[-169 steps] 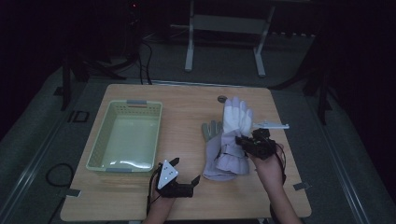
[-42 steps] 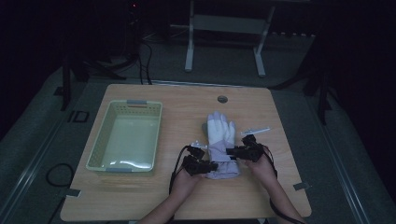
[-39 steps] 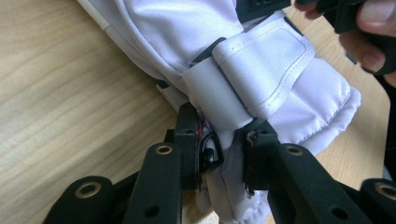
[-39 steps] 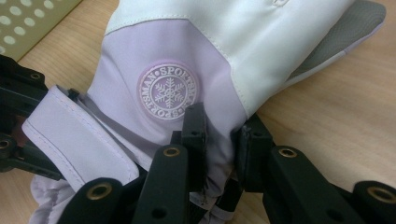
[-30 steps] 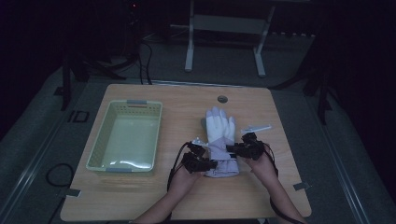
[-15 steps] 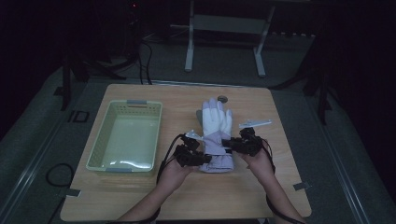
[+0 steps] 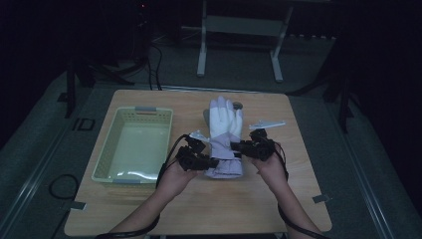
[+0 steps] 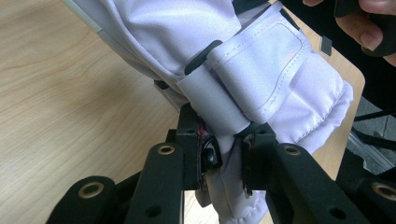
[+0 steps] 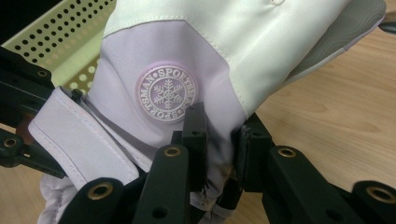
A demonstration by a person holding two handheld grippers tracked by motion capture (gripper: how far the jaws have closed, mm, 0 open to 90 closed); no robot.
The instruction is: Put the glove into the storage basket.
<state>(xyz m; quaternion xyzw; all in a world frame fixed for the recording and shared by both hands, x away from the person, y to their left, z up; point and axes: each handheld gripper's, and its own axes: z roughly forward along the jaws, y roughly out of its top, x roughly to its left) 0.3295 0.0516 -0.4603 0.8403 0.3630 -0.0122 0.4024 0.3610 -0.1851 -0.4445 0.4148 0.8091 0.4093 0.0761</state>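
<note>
Both tongs grip the white glove's cuff: left tongs (image 7: 215, 162) and right tongs (image 7: 234, 146) pinch the glove (image 7: 225, 129) mid-counter (image 7: 298, 169).

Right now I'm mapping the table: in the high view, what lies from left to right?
Green basket → left claw → white glove → right claw → white flat piece.

one worktop (image 7: 149, 209). one pale green perforated basket (image 7: 133, 144) at its left. white and lilac ski gloves (image 7: 225, 134) at the middle, stacked, so whether there is one or two cannot be told. one small white strip (image 7: 267, 123) at the far right. one small round dark thing (image 7: 238, 105) at the far edge. two grippers: left gripper (image 7: 211, 162), right gripper (image 7: 236, 147).
</note>
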